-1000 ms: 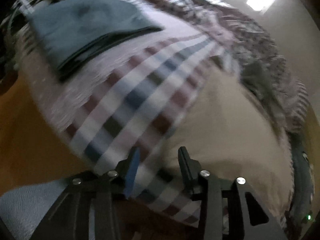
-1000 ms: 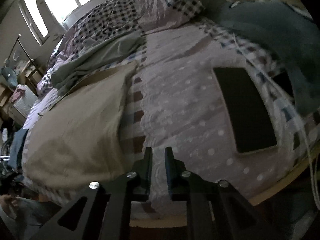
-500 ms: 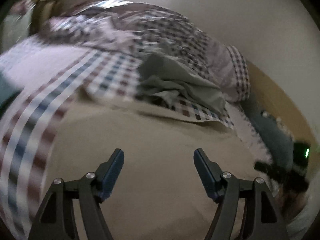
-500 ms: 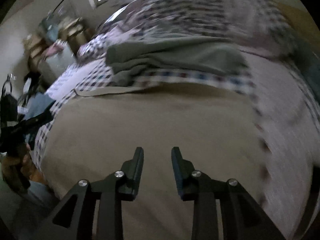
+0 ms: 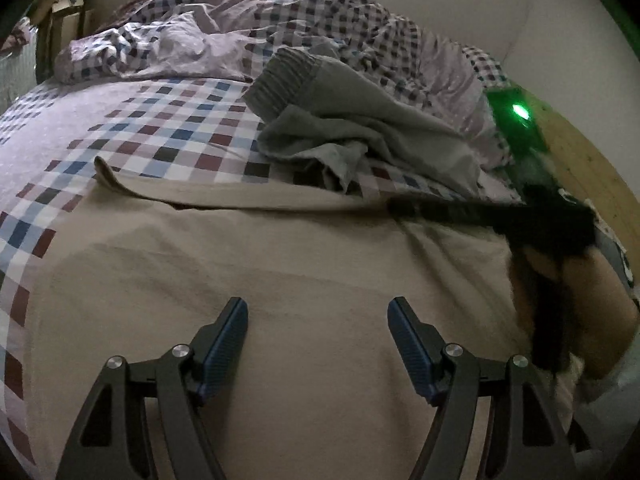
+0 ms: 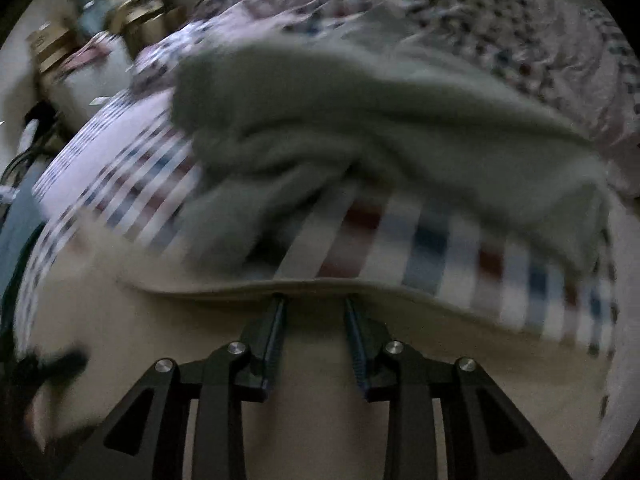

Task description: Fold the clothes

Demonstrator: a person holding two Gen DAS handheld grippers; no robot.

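Beige garment under wide left tongs, narrow empty right tongs (blurred), grey clothes beyond.

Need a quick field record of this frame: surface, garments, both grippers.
surface: bed with checked sheet
garment in work: beige garment, spread flat, near side of bed
other garment: grey-green garment, crumpled, beyond the beige one's far edge
bedding: rumpled checked duvet at the far side
left gripper: open wide, above the beige garment, nothing between the fingers
right gripper: open, narrow gap, tips at the beige garment's far edge, view blurred
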